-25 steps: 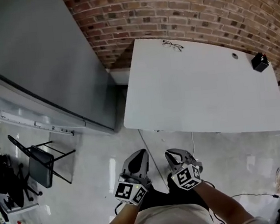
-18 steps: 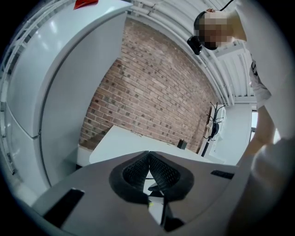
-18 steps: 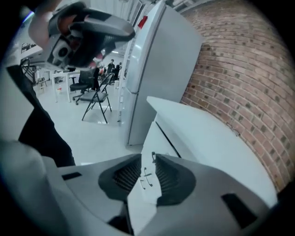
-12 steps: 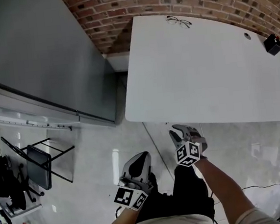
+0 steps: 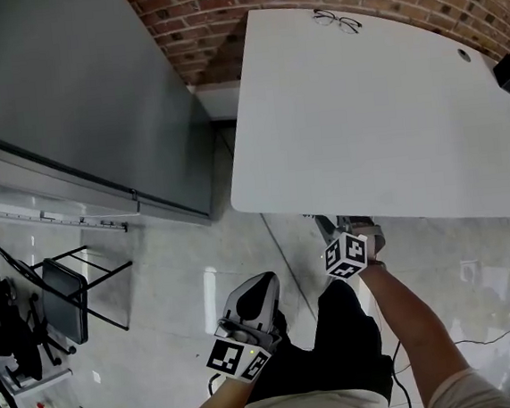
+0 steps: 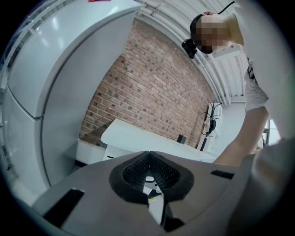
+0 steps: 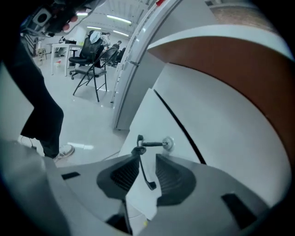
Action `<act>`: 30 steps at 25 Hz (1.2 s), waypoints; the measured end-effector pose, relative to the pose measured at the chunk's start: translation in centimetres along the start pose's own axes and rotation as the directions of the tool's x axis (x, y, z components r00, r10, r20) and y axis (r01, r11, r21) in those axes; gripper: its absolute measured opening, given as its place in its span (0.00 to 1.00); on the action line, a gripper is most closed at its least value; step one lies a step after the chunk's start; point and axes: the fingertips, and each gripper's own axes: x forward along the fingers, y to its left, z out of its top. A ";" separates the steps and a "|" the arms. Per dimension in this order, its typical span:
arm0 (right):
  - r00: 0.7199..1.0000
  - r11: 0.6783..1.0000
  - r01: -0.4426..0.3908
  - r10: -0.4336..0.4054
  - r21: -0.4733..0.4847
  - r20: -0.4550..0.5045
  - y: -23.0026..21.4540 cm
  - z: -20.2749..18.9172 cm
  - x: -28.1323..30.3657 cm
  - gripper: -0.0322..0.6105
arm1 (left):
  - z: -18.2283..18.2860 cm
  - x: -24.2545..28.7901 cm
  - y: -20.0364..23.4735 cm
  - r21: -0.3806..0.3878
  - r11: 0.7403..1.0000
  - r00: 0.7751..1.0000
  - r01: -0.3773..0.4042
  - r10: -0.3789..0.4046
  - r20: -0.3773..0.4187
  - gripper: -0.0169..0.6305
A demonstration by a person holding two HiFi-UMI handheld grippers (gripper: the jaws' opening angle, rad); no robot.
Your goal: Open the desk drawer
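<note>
Has brought the right gripper [image 5: 346, 235] forward from beside the left gripper [image 5: 253, 290] to just under the table's [image 5: 372, 115] near edge, close before the drawer front [image 7: 138, 117]. Means reach nearly finished, pull not begun. Holds jaws narrowly apart, straddling the black piece [image 7: 145, 173] dangling from the key [image 7: 154, 144] in the lock, clamping nothing. Keeps left jaws tip-to-tip, empty, well back from the table.
</note>
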 end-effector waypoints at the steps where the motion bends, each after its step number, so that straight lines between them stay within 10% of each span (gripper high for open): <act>1: 1.000 1.000 -0.006 0.006 -0.016 -0.006 0.3 -0.2 0.4 0.23 | -0.3 -0.1 0.1 -0.002 1.000 1.000 -0.002 0.002 0.004 0.04; 30: 0.997 0.997 -0.079 0.079 -0.015 -0.024 2.3 -0.6 1.8 0.09 | -2.6 -2.9 0.8 -0.025 0.999 0.999 -0.045 0.045 0.003 0.04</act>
